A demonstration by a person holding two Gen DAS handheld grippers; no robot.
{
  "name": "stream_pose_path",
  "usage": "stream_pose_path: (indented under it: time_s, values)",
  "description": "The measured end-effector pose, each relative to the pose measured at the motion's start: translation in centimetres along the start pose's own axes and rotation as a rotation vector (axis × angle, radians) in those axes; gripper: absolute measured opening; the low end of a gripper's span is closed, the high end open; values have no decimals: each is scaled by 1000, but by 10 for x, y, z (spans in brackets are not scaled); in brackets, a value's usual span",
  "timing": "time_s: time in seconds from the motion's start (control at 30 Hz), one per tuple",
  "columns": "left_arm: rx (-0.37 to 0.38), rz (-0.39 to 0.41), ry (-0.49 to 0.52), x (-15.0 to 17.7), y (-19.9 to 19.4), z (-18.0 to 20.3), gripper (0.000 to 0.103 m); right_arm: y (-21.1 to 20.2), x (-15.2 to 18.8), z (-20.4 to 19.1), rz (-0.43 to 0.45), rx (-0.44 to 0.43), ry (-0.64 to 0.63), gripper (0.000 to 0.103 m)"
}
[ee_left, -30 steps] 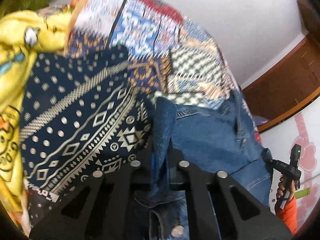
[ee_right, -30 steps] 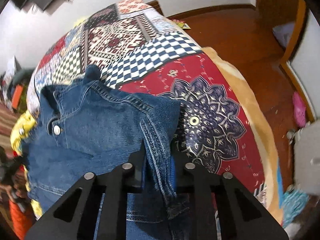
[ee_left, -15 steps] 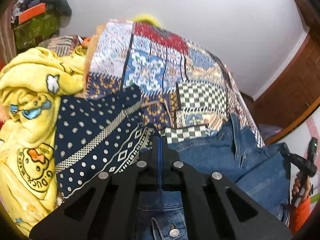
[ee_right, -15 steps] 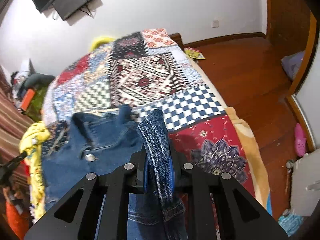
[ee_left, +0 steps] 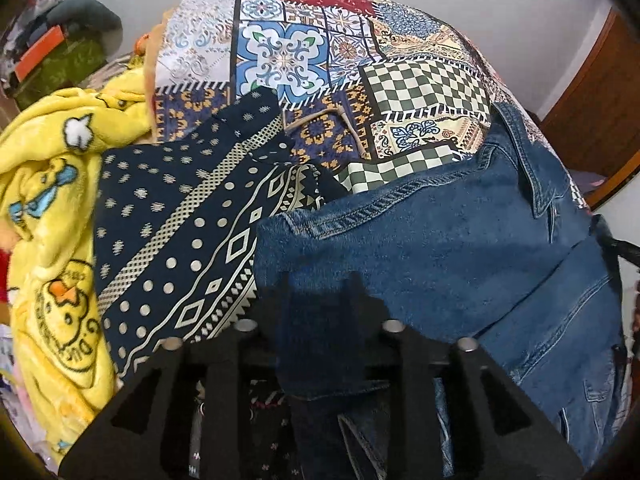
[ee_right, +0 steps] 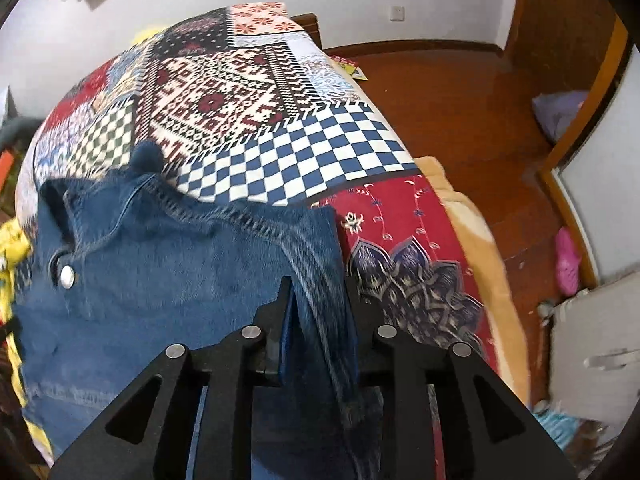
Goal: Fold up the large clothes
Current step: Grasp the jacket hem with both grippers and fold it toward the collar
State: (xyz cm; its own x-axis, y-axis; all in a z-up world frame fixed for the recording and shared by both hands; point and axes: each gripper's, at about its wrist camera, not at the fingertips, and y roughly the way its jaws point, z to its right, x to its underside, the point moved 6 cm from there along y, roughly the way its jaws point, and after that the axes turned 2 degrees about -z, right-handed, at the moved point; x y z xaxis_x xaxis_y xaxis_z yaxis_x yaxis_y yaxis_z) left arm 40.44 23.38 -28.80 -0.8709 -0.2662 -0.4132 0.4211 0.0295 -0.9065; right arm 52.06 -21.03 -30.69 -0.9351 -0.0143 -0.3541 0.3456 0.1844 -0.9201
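A blue denim jacket point(ee_left: 460, 240) lies spread on the patchwork bedspread point(ee_left: 420, 80), collar toward the far side. In the left wrist view my left gripper point(ee_left: 320, 288) has its jaws apart, with a dark fold of denim lying loose between them. In the right wrist view the same jacket point(ee_right: 140, 280) shows with a metal button, and my right gripper point(ee_right: 316, 292) has its jaws apart around the jacket's stitched edge.
A navy patterned cloth point(ee_left: 180, 240) lies left of the jacket, beside a yellow cartoon blanket point(ee_left: 48, 200). The bed's right edge drops to a wooden floor point(ee_right: 460, 100) with a pink slipper point(ee_right: 568, 260) and a white cabinet point(ee_right: 592, 340).
Both grippers have lowered the jacket onto the bed and their jaws have opened. The denim edges that stood pinched upright now lie loose between the fingers.
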Motion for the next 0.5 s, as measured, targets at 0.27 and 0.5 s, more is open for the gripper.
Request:
stream_pose_path:
  time_s: [0.27, 0.5]
  values:
    - [-47, 86, 75, 10, -61, 26, 58, -90, 24, -10, 130, -10, -100, 73]
    - [-64, 186, 144, 42, -128, 47, 91, -148, 58, -17, 212, -11, -154, 93]
